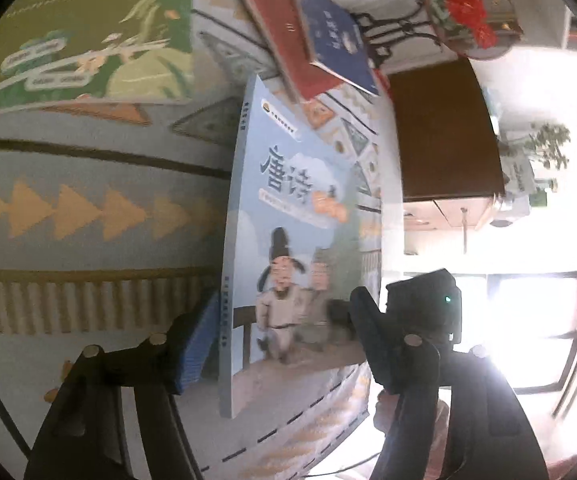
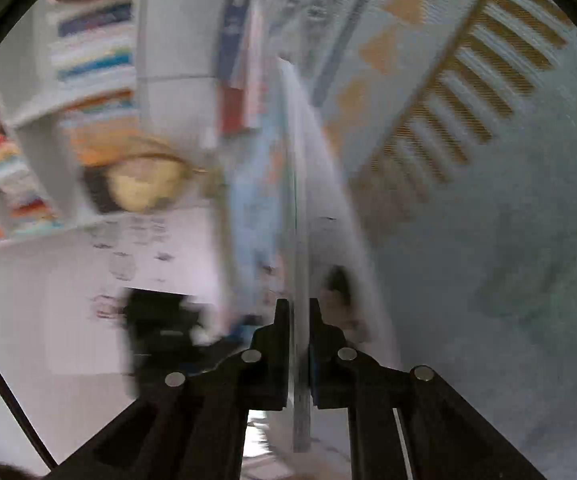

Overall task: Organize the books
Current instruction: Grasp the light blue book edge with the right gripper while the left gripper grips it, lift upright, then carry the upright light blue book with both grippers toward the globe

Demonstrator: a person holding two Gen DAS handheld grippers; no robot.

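Observation:
A thin light-blue book (image 1: pixel 288 208) with a cartoon figure on its cover stands on edge over the patterned cloth. It sits between the fingers of my left gripper (image 1: pixel 284 304), which is open. The blue pad (image 1: pixel 196 344) lies close to the spine side, and the other finger (image 1: pixel 368 340) stands in front of the cover. In the right wrist view the same book (image 2: pixel 300 200) is seen edge-on, and my right gripper (image 2: pixel 298 304) is shut on its near edge. The right gripper's black body (image 1: pixel 424 304) shows behind the book in the left wrist view.
On the cloth (image 1: pixel 88 208) farther off lie a red book (image 1: pixel 284 36) with a dark blue book (image 1: pixel 332 36) on it, and a green book (image 1: pixel 80 32). A brown cabinet (image 1: pixel 444 128) and a red flower ornament (image 1: pixel 468 16) stand beyond. Filled bookshelves (image 2: pixel 88 60) show at the left.

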